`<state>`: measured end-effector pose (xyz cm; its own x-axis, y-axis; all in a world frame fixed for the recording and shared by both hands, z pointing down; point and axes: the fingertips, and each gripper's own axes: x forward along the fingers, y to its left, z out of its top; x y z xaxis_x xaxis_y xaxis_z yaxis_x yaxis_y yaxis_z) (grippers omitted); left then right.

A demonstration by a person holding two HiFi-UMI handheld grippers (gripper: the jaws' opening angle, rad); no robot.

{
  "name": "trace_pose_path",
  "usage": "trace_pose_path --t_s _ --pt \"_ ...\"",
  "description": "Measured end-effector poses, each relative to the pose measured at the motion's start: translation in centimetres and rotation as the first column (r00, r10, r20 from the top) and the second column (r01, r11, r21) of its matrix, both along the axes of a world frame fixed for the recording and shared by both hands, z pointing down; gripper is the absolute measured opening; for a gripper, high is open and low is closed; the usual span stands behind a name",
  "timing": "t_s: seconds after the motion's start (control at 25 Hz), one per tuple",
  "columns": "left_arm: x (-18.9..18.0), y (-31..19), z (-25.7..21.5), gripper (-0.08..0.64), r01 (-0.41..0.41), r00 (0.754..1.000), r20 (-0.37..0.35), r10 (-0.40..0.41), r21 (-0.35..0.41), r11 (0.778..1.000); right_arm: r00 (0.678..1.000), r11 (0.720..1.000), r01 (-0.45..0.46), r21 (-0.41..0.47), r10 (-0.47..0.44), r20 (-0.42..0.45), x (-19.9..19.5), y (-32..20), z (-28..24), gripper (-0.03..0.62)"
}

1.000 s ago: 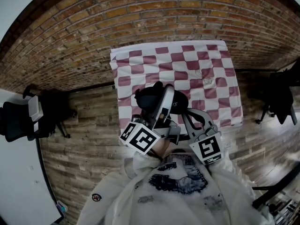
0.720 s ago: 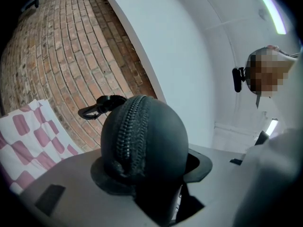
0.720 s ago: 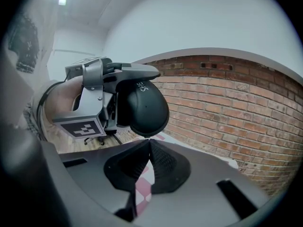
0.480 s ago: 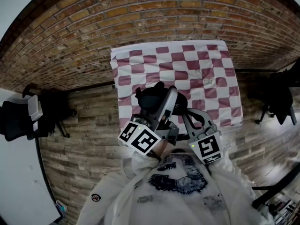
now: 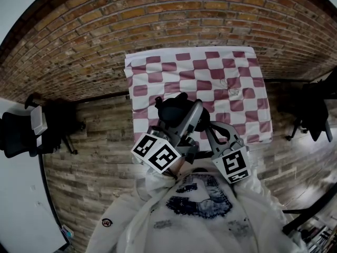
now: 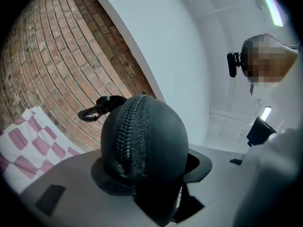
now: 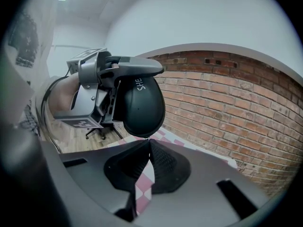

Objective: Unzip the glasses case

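Held the black glasses case clamped between the pads of the left gripper, aloft over the near edge of the checkered cloth, zipper shut on the end in view. Had the right gripper just rightward, over that same edge, jaws pressed fully together, tips touching the case's lower rim.
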<state>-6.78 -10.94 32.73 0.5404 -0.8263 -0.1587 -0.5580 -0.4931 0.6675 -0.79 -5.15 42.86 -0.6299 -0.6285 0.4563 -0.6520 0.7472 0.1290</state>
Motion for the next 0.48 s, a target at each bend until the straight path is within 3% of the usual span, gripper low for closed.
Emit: trace_pose_path --t_s 0.48 --pt "0.64 0.17 -0.30 0.256 -0.063 0.996 0.061 0.061 0.026 0.998 1.000 1.000 0.012 0.015 -0.012 -0.023 -0.06 -0.24 0.02 0.014"
